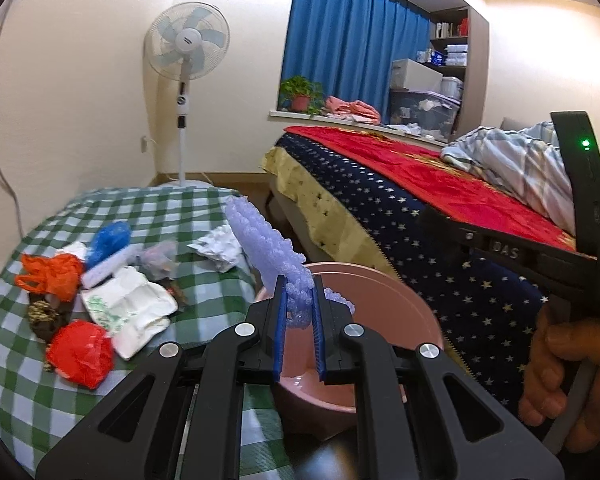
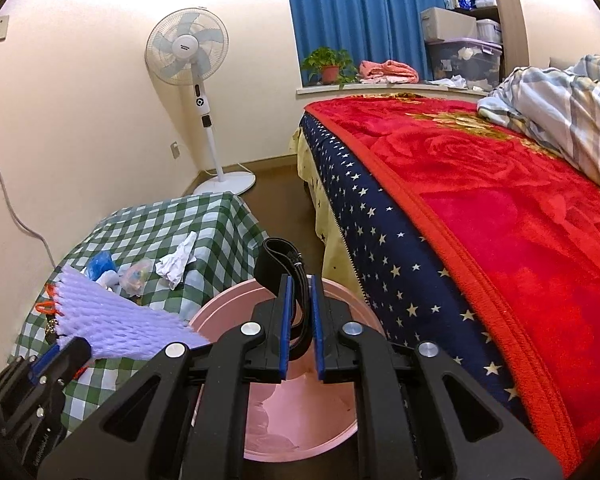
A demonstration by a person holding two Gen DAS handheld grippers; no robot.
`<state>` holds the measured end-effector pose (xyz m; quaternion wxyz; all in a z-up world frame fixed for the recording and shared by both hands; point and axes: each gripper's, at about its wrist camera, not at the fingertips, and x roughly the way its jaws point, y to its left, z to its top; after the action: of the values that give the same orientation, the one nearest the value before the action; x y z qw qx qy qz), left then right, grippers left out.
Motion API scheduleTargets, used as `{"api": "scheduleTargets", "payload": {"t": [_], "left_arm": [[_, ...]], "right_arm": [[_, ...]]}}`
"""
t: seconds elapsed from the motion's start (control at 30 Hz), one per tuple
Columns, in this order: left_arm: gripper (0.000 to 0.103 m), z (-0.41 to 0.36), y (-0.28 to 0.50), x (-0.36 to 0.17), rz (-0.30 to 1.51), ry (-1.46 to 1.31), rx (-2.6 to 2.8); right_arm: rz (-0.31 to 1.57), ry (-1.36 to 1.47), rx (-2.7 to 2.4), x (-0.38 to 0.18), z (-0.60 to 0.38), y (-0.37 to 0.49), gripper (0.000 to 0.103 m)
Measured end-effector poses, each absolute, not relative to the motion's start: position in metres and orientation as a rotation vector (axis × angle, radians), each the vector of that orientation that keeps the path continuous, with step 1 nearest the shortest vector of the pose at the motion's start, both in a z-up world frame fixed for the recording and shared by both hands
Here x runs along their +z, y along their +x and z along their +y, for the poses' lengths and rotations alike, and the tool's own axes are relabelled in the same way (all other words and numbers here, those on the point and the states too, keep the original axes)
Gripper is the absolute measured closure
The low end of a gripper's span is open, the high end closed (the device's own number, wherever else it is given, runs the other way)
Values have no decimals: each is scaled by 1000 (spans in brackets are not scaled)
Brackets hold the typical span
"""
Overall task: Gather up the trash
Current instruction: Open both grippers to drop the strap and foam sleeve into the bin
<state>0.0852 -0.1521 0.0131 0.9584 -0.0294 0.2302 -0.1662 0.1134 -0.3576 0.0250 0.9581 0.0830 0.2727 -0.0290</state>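
Bedroom table (image 1: 148,208) strewn with trash; left tool (image 1: 299,308) pinches purple foam net (image 1: 266,244), right tool (image 2: 299,312) grips black strap (image 2: 284,260), both over pink bin (image 2: 300,420) — release next.

Cream walls (image 2: 80,100), blue curtain (image 1: 352,40), pedestal fan (image 1: 186,40) (corner), red-blanketed bed (image 2: 500,200).

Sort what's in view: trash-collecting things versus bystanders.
Job:
- purple foam fruit net, in left gripper
- black strap, in right gripper
- round pink plastic basin
- crumpled white paper
- red plastic bag

Lying about:
- white standing fan
- potted green plant
- red floral blanket
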Motion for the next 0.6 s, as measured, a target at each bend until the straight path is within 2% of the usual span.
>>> {"api": "scheduleTargets", "payload": {"t": [0.03,0.07,0.1,0.13,0.47,0.6], "left_arm": [[87,-153,87,12,477,-68,-353],[72,-154,89,10,483,-72,-357],[59,-155,89,9,483,-75,-354],[59,-154,89,8,483,-79,-352],[60,-149,90,5,499,-95,-346],[64,-144,91,6,499,-100,-341]], "right_arm": [[552,172,-58,25,-358,114,83],[554,174,-57,24,-358,114,78],[554,175,-58,24,-358,115,65],[552,177,-61,24,-358,115,59],[560,164,-64,22,-353,116,59],[561,154,-62,21,-352,116,59]]}}
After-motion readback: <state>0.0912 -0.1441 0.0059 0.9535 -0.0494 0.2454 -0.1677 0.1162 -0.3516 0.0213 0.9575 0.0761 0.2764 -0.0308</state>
